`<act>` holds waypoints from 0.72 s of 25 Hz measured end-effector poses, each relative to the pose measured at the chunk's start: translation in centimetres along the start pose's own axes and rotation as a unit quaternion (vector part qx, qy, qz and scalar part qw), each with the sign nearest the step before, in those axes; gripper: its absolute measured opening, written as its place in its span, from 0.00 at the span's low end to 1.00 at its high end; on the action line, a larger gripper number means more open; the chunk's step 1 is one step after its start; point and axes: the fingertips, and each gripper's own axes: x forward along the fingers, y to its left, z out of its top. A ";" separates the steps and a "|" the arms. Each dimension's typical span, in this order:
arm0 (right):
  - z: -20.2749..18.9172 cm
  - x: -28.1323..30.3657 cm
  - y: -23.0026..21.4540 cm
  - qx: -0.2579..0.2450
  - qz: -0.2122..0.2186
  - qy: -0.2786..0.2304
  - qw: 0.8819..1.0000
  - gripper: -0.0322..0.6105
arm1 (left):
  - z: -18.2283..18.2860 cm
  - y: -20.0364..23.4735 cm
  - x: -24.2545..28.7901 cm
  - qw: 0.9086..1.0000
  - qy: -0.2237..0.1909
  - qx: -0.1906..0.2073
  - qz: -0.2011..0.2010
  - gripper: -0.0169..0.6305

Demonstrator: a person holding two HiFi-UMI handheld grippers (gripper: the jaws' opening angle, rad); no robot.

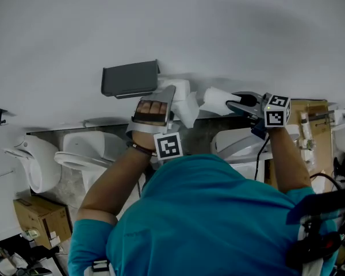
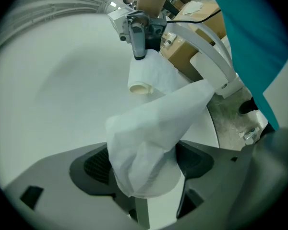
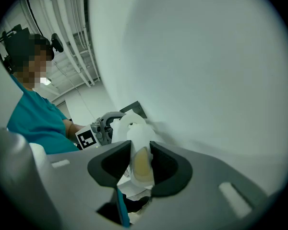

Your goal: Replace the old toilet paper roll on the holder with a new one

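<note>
Your R gripper (image 1: 230, 104) is clamped on the squashed roll (image 1: 215, 101) just right of the wall holder (image 1: 129, 78), w/ L gripper (image 2: 144, 163) pinching its loose tail (image 2: 163, 123), prob. so the paper can't unravel.

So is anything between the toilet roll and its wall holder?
Yes. The left tongs, pinching the loose white paper tail, sit between the white toilet paper roll in the right tongs and the dark grey wall holder.
</note>
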 end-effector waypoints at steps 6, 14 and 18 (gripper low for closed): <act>-0.1 -0.1 0.1 0.002 0.004 -0.003 1.000 0.24 | -0.6 2.1 -1.3 0.998 -0.003 -0.002 0.059 0.66; -0.4 0.0 -0.2 0.007 0.012 0.004 1.000 0.24 | 2.5 0.6 0.6 0.999 -0.004 0.030 0.039 0.65; -0.7 0.3 -0.3 0.012 0.015 0.015 1.000 0.24 | 3.0 0.2 1.8 0.987 0.040 0.156 0.021 0.65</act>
